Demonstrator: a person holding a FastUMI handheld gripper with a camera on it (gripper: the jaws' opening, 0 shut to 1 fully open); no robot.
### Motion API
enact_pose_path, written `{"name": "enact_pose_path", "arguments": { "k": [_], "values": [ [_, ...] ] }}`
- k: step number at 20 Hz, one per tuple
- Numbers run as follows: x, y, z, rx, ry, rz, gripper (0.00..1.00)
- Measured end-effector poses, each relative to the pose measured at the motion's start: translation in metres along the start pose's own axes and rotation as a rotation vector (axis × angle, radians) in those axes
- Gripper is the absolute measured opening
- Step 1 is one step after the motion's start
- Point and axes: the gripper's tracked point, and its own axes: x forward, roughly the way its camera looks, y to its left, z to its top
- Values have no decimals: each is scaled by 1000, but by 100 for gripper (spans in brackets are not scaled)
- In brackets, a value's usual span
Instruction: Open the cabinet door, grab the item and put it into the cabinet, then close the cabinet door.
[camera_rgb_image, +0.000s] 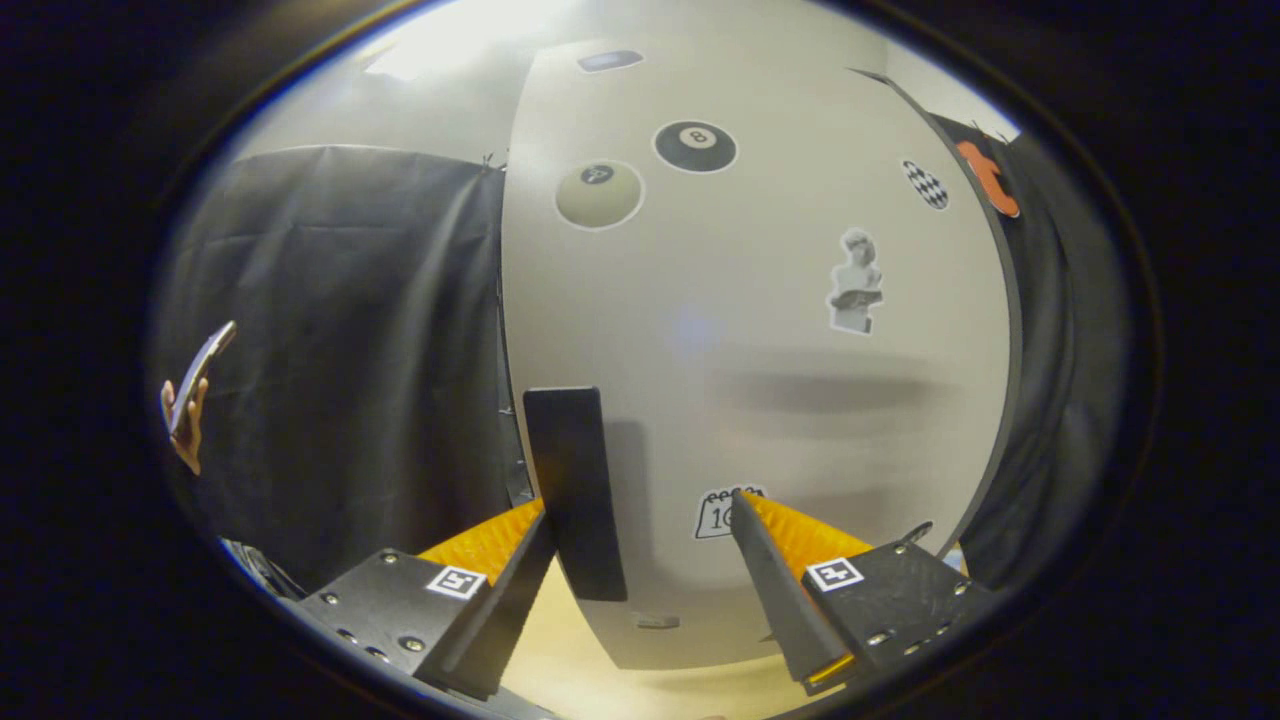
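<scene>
A white cabinet door (760, 330) with several stickers on it stands shut just ahead of me. Its tall dark handle (572, 490) runs down the door's left edge. My gripper (640, 505) is open and close to the door. The left finger (500, 540) lies beside the handle's left side and the right finger (780, 530) stands well to the handle's right, so the handle sits between them near the left one. I cannot tell whether the left finger touches the handle. Nothing is held.
Black cloth (350, 350) hangs to the left of the cabinet and more of it to the right. A person's hand (188, 420) holding a phone (203, 370) shows at far left. A pale tabletop (600, 680) lies under the fingers.
</scene>
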Motion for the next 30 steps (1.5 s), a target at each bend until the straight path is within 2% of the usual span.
{"name": "enact_pose_path", "arguments": {
  "k": [5,10,19,30],
  "values": [
    [3,0,-3,14,-6,-2,100],
    [3,0,-5,0,-20,-49,100],
    [6,2,-6,7,-32,-87,100],
    [3,3,-7,-4,-51,-89,100]
  ]
}}
